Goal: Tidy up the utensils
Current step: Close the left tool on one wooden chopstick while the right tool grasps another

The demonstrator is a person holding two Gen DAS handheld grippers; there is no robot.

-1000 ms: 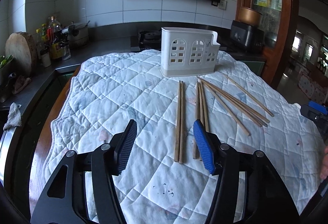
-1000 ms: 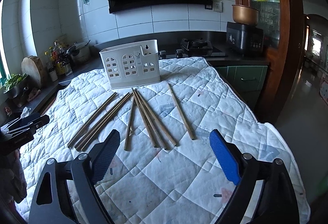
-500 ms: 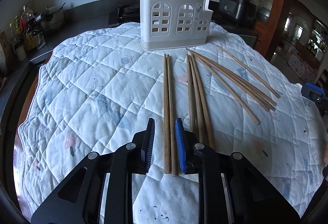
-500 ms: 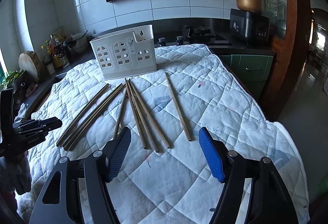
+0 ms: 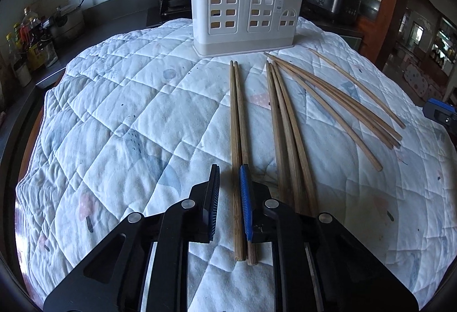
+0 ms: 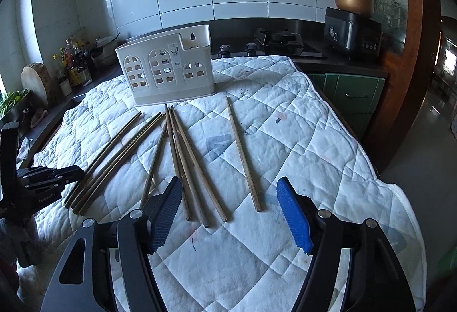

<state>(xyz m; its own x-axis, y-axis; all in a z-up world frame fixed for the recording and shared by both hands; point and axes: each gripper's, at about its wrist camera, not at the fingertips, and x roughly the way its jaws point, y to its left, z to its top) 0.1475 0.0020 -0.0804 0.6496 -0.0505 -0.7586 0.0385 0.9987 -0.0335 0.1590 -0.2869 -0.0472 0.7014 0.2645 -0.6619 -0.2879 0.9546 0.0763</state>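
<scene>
left gripper [image 5: 230, 197]: low over the white quilted cloth [image 5: 114, 126], jaws nearly together and closing. between them lie the near ends of a pair of chopsticks [image 5: 237, 126]; the blue pad on the right lies against the right stick, while a gap shows between the black pad on the left and the left stick, so the pair is not yet pinched. the pair runs straight away from the gripper, its far tips just short of the white utensil holder [image 5: 245, 12].

just right of that gripper: a bundle of three chopsticks [image 5: 285, 126], near ends passing under the gripper's right finger.

further right: a fan of several chopsticks [image 5: 337, 103] lying aslant on the cloth, then a single chopstick [image 5: 357, 86] apart from them.

utensil holder: upright at the far edge of the cloth, arched cut-outs facing the cameras; whether anything is inside cannot be told.

right gripper [image 6: 230, 215]: jaws wide apart and empty, held above the cloth. below and between the fingers lie the near ends of three chopsticks [image 6: 194, 169] and of a lone chopstick [image 6: 242, 152] nearer the blue right finger; neither pad touches any stick.
</scene>
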